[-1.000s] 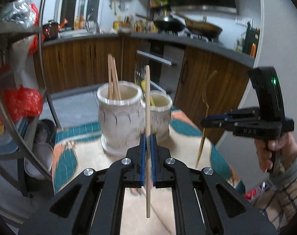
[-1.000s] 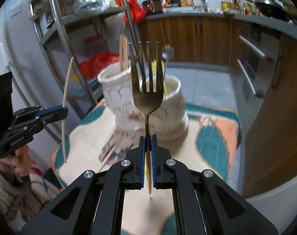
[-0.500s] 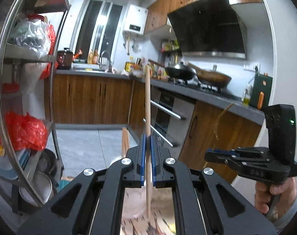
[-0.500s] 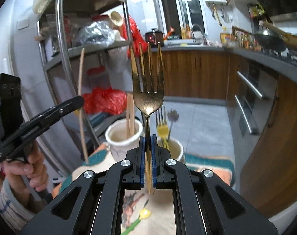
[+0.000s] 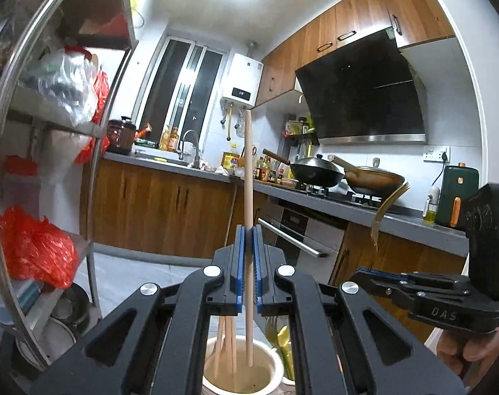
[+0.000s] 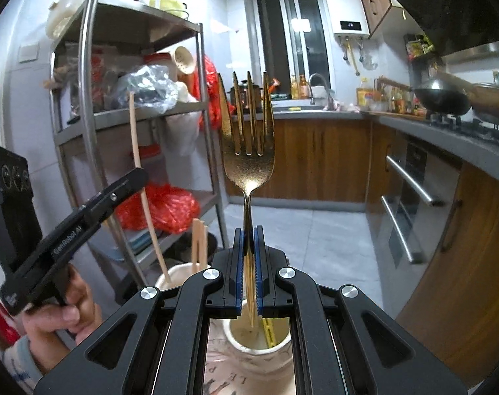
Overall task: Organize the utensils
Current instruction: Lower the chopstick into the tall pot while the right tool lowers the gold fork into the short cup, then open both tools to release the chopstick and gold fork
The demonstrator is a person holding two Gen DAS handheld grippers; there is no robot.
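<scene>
A wooden chopstick (image 5: pixel 248 197) is clamped in the left gripper (image 5: pixel 248 263) above the chopstick jar (image 5: pixel 272 367); a gold fork (image 6: pixel 248 151) is clamped in the right gripper (image 6: pixel 248 263) above the cutlery jar (image 6: pixel 282 350); lowering, then release, is judged next.

Both tongs are matte black plastic frames with cut-out triangular openings, silver round screw heads and blue ribbed pads (image 5: pixel 239 263). The left tongs (image 6: pixel 131 181) carry white lettering along the side; the right tongs (image 5: pixel 364 273) show embossed letters and a green light. The bare-skinned left hand (image 6: pixel 62 309) emerges from a pale striped sleeve.
</scene>
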